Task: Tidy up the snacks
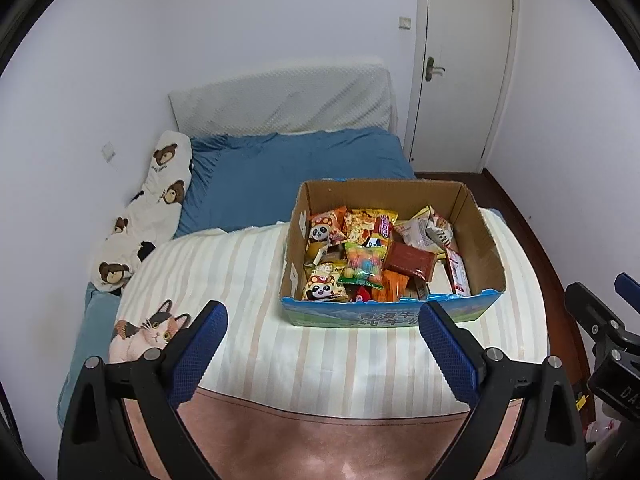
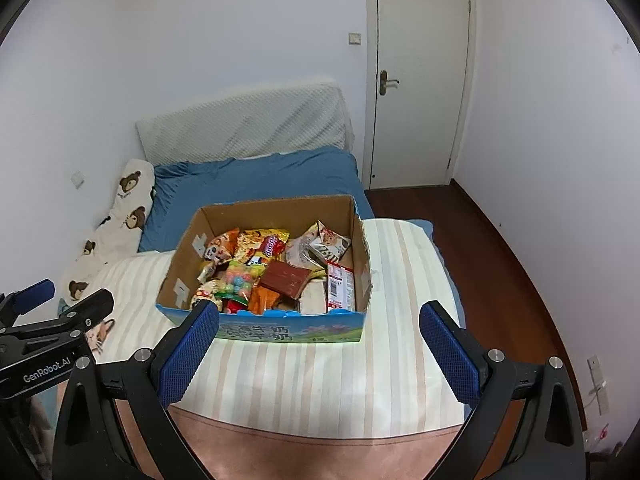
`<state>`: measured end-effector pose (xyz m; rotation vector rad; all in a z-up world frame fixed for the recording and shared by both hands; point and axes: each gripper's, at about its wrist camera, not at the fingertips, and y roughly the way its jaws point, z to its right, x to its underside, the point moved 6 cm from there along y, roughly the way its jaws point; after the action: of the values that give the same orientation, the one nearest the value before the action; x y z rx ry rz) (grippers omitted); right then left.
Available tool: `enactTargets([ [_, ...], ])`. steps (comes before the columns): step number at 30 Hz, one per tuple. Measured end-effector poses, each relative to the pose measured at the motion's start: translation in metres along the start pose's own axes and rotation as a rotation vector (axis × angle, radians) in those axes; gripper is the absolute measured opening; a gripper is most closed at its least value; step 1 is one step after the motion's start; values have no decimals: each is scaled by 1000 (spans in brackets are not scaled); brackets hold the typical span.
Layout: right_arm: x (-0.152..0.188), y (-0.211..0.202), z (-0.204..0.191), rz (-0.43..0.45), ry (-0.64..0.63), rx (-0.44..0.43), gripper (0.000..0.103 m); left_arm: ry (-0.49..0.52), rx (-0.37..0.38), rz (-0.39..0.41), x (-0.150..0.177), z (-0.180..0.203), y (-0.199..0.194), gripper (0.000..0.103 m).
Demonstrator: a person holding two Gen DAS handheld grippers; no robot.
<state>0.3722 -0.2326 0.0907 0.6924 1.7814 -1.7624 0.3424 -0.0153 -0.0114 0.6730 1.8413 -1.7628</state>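
Where the cream-and-beige striped blanket (image 1: 320,344) covers the foot end of the bed, an open brown cardboard box with a blue printed front panel (image 1: 486,256) sits toward the bed's right edge, its far wall reaching back to the blue sheet (image 1: 280,176). Inside lies a loose heap of snacks: two orange panda-print packets (image 1: 322,232), a clear bag of coloured candy balls (image 1: 362,264), a dark red flat packet (image 1: 410,261) and a white-and-red wrapper (image 1: 458,276) along the right wall.

Left gripper (image 1: 322,342) hangs above the near part of the blanket with its blue-padded fingers spread wide and holding nothing; the right gripper (image 2: 320,344) does likewise, its left fingertip in line with the box's near left corner (seen from its own camera).

Bare striped blanket lies between the box and the near edge, and more to the box's left. A cat-print cushion (image 1: 148,330) rests at the near left corner, and a long white bear-print pillow (image 1: 156,200) runs along the left edge by the wall. Beyond the right edge is dark wooden floor (image 2: 500,264) and a closed white door (image 2: 420,80).
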Motion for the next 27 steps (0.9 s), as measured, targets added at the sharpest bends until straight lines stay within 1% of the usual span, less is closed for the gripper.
enactTargets([
  [5,-1,28,4,-40,11,10,102,0,1,-63,-2,3,28,98],
  [12,-4,55,11,-72,27,28,102,14,5,-117,-2,10,53,98],
  [17,-5,63,14,-84,29,41,102,15,9,-123,-6,13,58,98],
  [27,-4,61,16,-83,31,47,102,37,16,-103,-13,20,56,98],
])
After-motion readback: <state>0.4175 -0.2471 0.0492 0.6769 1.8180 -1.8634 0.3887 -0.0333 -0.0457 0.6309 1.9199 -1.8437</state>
